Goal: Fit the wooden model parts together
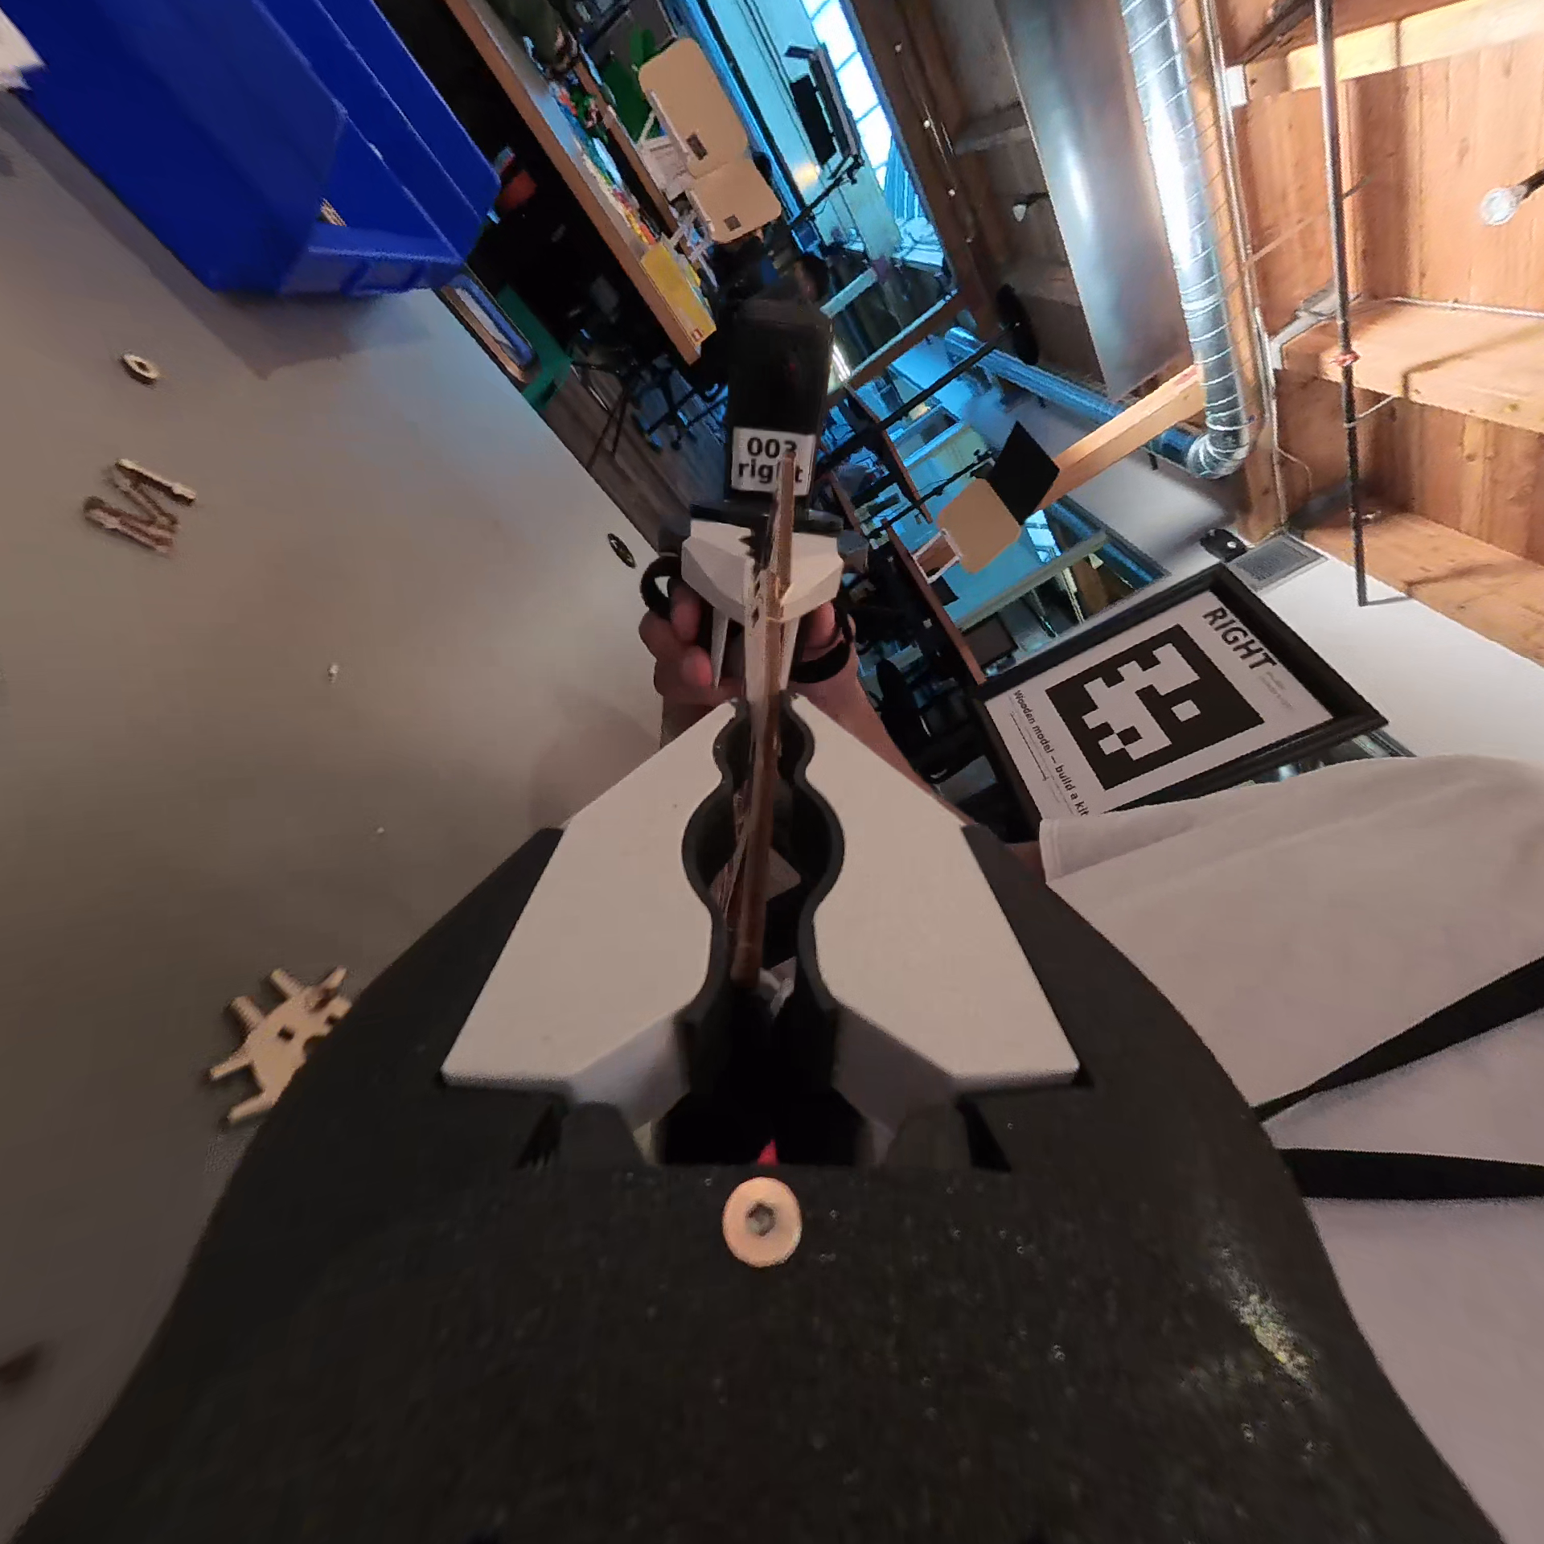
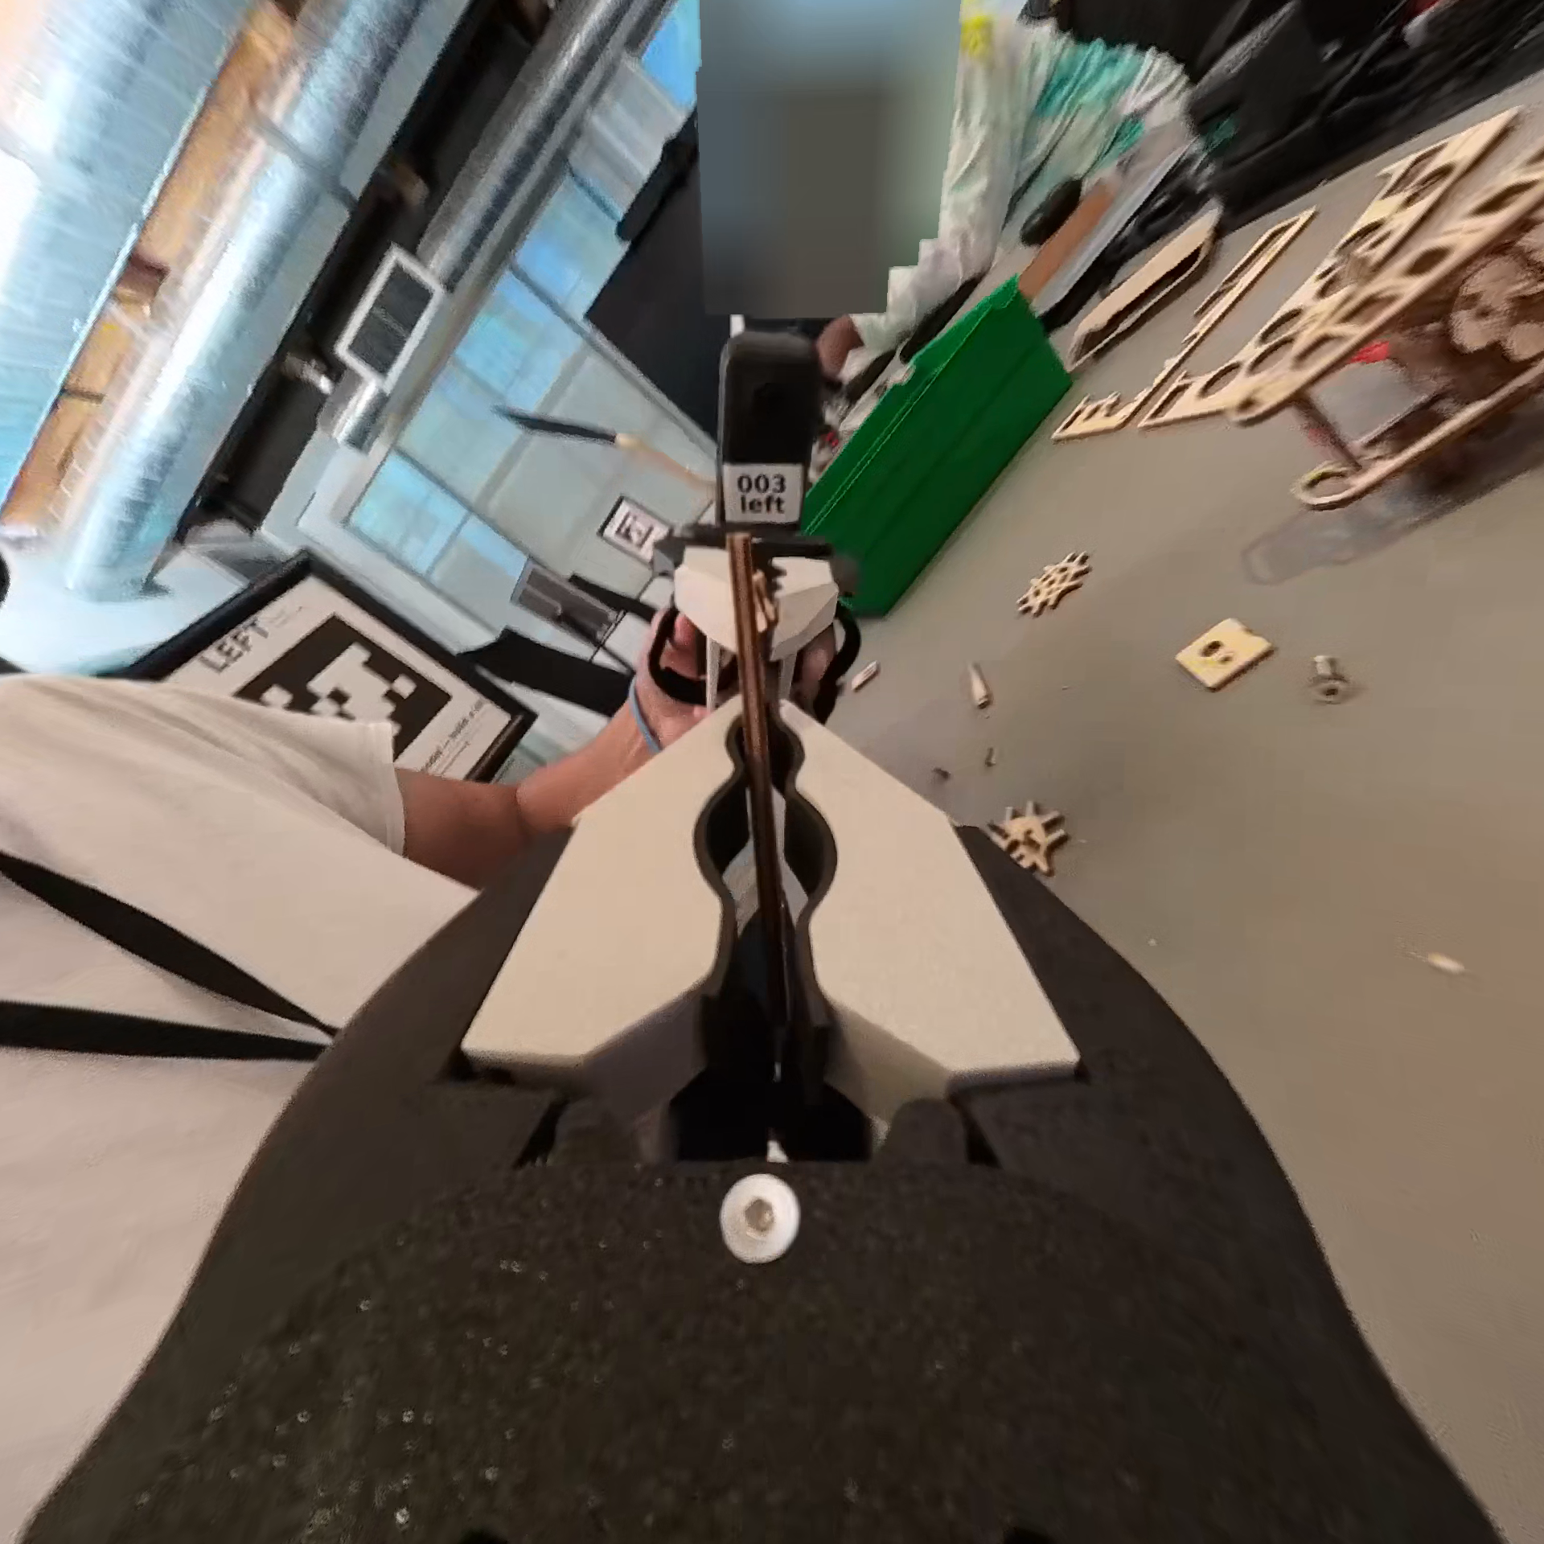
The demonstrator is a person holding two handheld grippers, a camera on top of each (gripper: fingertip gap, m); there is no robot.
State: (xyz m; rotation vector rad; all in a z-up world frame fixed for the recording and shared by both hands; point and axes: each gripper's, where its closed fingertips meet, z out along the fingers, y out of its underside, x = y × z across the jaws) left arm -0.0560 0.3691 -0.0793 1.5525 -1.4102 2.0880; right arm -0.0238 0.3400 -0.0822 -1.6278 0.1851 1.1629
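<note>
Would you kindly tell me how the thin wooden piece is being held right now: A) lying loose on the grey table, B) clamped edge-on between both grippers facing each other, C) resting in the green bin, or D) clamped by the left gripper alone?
B: the thin wooden piece runs edge-on from the closed left gripper straight into the facing right gripper, both raised off the table.

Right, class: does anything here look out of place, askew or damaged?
Nothing looks damaged. The left gripper and right gripper face each other, both shut on one thin wooden part held edge-on. Small wooden pieces lie scattered on the table.
</note>
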